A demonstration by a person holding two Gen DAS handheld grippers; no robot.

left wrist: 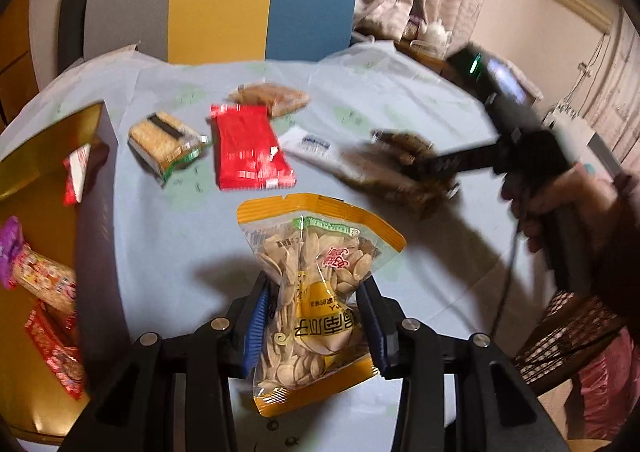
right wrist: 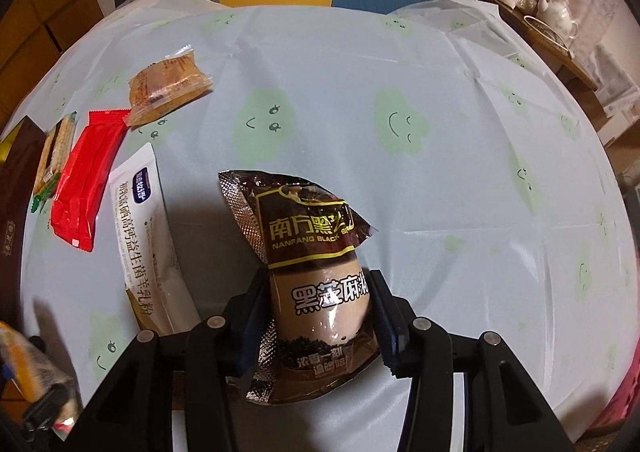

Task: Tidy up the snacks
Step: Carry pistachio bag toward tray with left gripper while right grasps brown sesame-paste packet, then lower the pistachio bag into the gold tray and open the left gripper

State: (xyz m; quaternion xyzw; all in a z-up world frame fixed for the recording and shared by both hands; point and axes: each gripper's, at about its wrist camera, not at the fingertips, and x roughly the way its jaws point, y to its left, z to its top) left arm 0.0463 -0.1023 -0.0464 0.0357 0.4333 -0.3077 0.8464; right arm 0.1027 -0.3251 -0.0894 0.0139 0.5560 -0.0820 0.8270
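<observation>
My left gripper is shut on a clear bag of pale seeds with orange trim, its blue pads pressing both sides just above the table. My right gripper is shut on a brown black-sesame packet, held upright and slightly tilted over the cloth. In the left wrist view that right gripper and the brown packet are blurred, at the right. A red packet, a cracker pack, a wrapped cake and a white sachet lie on the table.
A gold-lined box at the left holds several wrapped snacks. A grey, yellow and blue chair back stands behind the table. The pale blue tablecloth is bare on the right side. A person's hand grips the right tool.
</observation>
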